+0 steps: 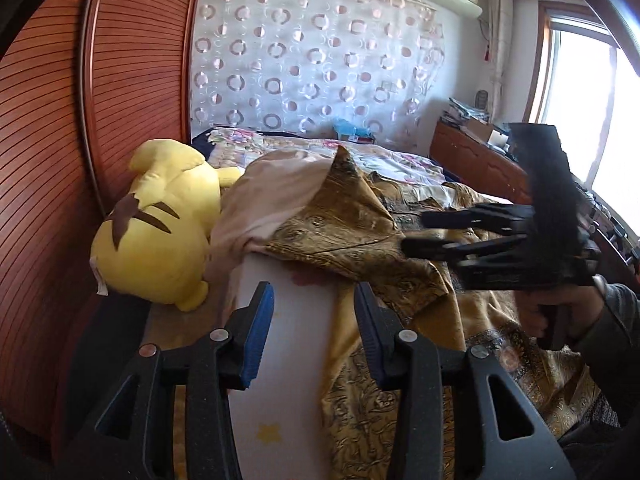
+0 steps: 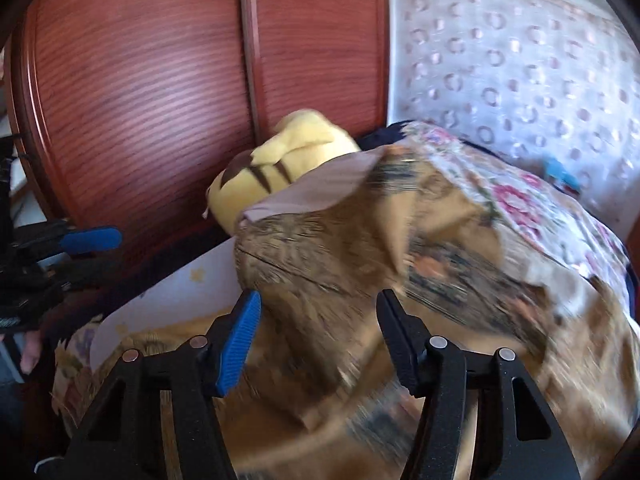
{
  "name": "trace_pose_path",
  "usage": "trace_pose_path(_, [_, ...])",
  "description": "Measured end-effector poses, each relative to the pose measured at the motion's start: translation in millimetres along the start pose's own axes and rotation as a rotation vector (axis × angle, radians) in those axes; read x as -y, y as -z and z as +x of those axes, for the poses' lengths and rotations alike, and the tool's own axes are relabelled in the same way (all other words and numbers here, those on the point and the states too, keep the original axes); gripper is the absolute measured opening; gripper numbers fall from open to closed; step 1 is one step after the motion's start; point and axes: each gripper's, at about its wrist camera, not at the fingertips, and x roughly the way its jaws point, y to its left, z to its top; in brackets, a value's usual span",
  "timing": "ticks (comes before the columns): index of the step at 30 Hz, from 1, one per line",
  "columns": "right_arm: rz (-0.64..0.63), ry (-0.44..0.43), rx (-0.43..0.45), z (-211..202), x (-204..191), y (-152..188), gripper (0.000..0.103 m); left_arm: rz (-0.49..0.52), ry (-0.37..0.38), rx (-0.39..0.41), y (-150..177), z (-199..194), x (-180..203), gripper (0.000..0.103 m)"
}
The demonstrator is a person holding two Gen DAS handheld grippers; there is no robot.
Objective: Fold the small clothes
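Gold patterned garment (image 1: 352,224) lies rumpled over the white board (image 1: 292,340) on the bed, unheld, because your left gripper (image 1: 314,334) and right gripper (image 2: 318,344) both hover spread apart, presumably seeking an edge.

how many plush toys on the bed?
1. The yellow plush toy lies against the wooden wardrobe, beside the brown patterned garment. Others may be hidden under cloth.
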Motion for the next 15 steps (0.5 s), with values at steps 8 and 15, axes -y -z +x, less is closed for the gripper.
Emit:
trace_pose_path(8, [-0.119,-0.006,-0.180,71.7,-27.7,-9.7,0.037,-0.007,-0.001,-0.002,6.4,-0.6,-6.5,0.044])
trace_pose_path(15, [-0.031,0.036,-0.075,54.1,0.4,-16.7,0.005,-0.006,0.008,-0.009,7.7,2.3,-3.0,0.044])
